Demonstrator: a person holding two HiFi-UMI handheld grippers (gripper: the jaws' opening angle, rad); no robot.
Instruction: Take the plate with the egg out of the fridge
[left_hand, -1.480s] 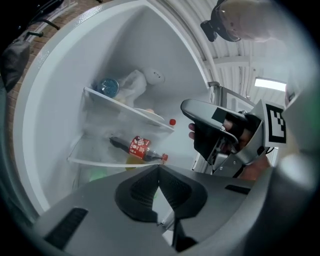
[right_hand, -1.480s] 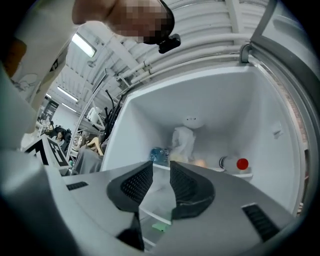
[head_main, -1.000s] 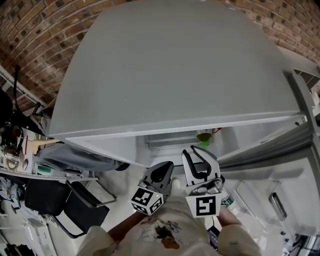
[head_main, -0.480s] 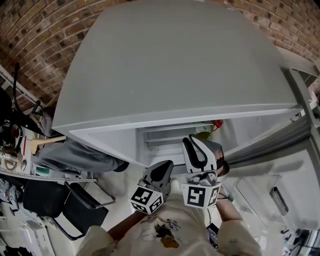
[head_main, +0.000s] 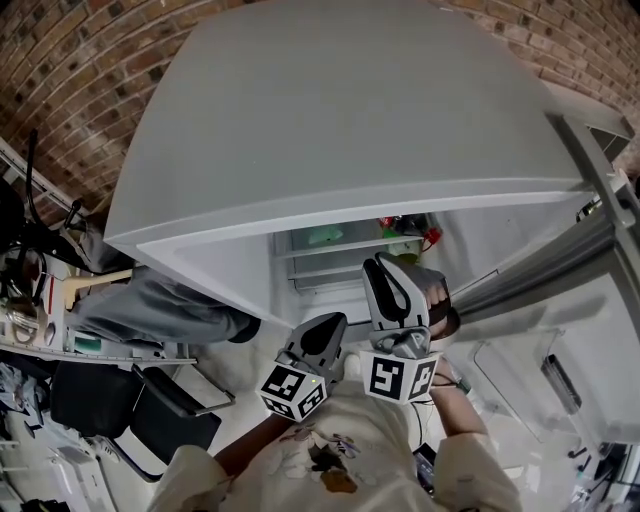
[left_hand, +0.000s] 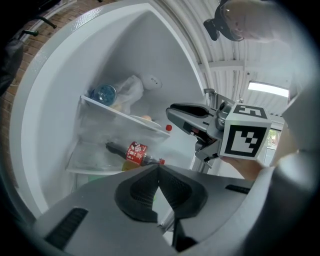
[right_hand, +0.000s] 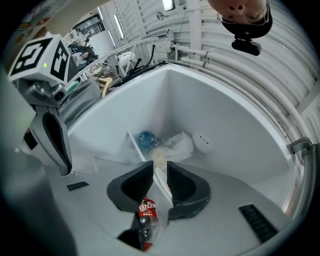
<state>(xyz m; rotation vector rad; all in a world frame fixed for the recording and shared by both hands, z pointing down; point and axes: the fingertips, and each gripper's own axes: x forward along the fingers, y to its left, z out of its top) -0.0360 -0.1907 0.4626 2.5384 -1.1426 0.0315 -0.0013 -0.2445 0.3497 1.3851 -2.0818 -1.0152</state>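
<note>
Left claw (left_hand: 159, 167): seen closed tip to tip with nothing between; held outside the fridge (left_hand: 50, 110), just beside the right claw.
Right claw (right_hand: 158, 165): parted by a narrow gap, nothing gripped; pointed into the fridge, with the front edge of the glass shelf (left_hand: 100, 107) lined up in the gap.
Plate (left_hand: 150, 121): set on the glass shelf near its front edge, with the egg (left_hand: 145, 118) on it; the right claw's tips are near, contact cannot be told.
Cola bottle (left_hand: 134, 152): laid on its side below the glass shelf.
Shelf back: a clear bottle (left_hand: 104, 93) beside a plastic bag (left_hand: 129, 89).
</note>
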